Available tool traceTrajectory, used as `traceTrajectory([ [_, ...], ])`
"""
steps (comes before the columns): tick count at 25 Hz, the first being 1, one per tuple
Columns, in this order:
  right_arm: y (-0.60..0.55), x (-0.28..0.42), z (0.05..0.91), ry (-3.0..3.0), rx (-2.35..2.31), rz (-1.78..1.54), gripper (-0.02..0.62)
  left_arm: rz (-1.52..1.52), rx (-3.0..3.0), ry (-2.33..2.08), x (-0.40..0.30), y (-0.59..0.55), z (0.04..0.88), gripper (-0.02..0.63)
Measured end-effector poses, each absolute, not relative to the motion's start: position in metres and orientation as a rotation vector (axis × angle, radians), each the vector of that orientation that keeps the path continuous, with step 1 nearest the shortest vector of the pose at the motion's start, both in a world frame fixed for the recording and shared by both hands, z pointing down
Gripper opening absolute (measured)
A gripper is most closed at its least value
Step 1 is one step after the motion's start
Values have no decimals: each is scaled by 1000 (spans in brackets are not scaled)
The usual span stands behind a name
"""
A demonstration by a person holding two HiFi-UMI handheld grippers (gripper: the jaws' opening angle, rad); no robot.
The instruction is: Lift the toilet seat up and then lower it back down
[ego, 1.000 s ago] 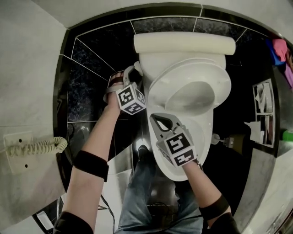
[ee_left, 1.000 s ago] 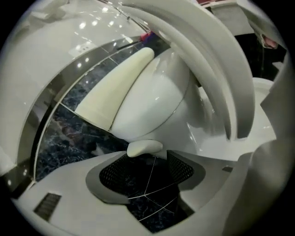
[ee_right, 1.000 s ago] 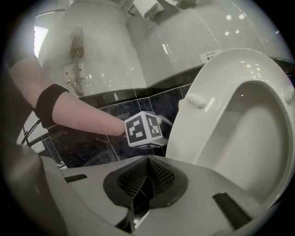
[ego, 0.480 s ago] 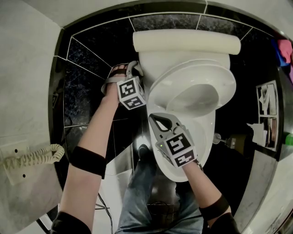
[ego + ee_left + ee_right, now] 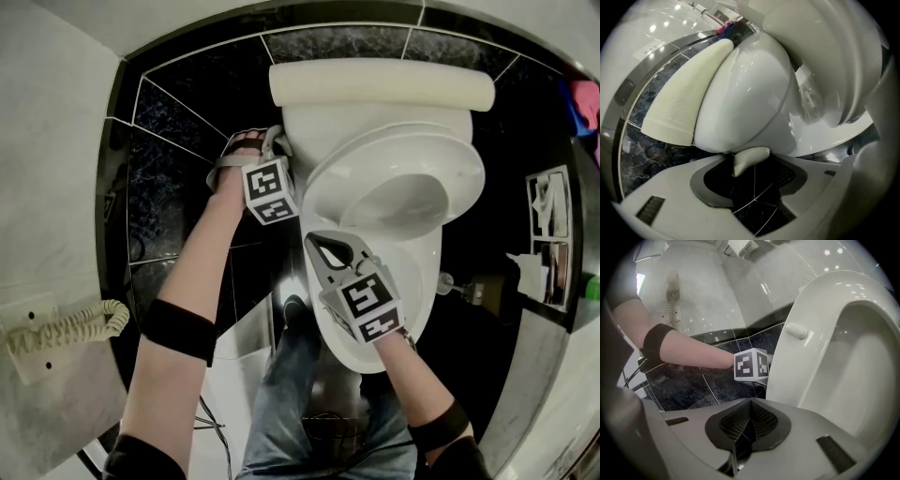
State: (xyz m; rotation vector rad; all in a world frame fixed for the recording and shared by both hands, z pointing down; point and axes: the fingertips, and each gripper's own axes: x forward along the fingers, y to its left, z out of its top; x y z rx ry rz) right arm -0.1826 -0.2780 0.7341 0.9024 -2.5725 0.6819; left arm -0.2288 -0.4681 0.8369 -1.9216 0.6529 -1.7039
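White plastic toilet seat (image 5: pixel 375 155) stands lifted off the bowl (image 5: pixel 424 281), tipped back towards the cream cistern lid (image 5: pixel 375 82). Its underside faces out, and a small oval buffer (image 5: pixel 796 330) shows on it. Neither tool seems to bear on the seat, so I judge that it rests at the top of its swing, with the lowering yet to come.

The left gripper (image 5: pixel 274 148) reaches in at the toilet's left flank, beside the cistern. Its jaws stand wide and have just been closing a little. They frame a small pale tab (image 5: pixel 749 159) without pressing on it. I cannot tell whether that tab is a flush lever or part of the seat.

The right gripper (image 5: pixel 328 253) hangs over the bowl's front rim, jaws together on nothing, probably parked out of the seat's path.
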Motion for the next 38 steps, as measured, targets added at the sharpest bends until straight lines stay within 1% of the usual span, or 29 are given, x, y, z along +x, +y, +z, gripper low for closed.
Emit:
traceTrajectory([
  [5, -278, -185, 734, -2580, 897, 681, 6, -1718, -1911, 649, -230, -470, 839, 218],
  [9, -277, -185, 735, -2579, 892, 690, 6, -1714, -1907, 669, -233, -473, 844, 163],
  [11, -276, -185, 737, -2578, 889, 692, 6, -1710, -1947, 688, -233, -472, 846, 149],
  [22, -274, -192, 745, -2576, 878, 706, 6, -1710, -2070, 654, -233, -470, 849, 137],
  [34, -269, -187, 745, -2561, 889, 698, 6, -1703, -1973, 679, -233, -473, 848, 137],
  [38, -265, -178, 738, -2550, 895, 690, 6, -1697, -1866, 731, -234, -474, 843, 147],
])
